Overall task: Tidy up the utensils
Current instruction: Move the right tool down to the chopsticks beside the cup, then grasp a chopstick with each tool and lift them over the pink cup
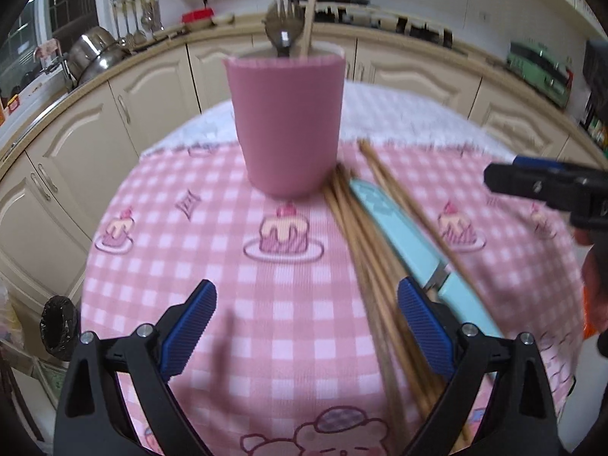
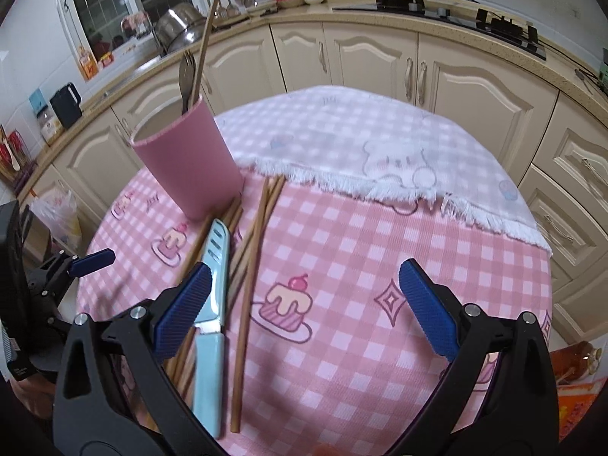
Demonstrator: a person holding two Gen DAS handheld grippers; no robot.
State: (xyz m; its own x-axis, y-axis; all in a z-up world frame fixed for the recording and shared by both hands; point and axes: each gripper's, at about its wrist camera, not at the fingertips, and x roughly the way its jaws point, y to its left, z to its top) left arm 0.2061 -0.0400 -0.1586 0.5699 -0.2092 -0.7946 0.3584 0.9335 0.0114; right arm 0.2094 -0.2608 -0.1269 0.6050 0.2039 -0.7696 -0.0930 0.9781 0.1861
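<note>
A pink cup [image 1: 288, 121] [image 2: 188, 159] stands upright on the pink checked tablecloth [image 1: 212, 250]. It holds a metal fork [image 1: 283, 28] [image 2: 187, 76] and one wooden chopstick [image 1: 312, 7] [image 2: 207, 34]. Several wooden chopsticks [image 1: 364, 250] [image 2: 252, 235] lie loose beside the cup, with a light blue knife [image 1: 410, 243] [image 2: 212, 296] among them. My left gripper [image 1: 307, 326] is open and empty above the cloth, left of the pile. My right gripper [image 2: 304, 304] is open and empty, its left finger over the knife.
A white checked towel [image 2: 380, 152] covers the far part of the round table. Cream kitchen cabinets [image 2: 380, 60] and a countertop with pots [image 1: 95, 53] ring the table. A black bin bag [image 1: 57, 326] hangs below the table's left edge.
</note>
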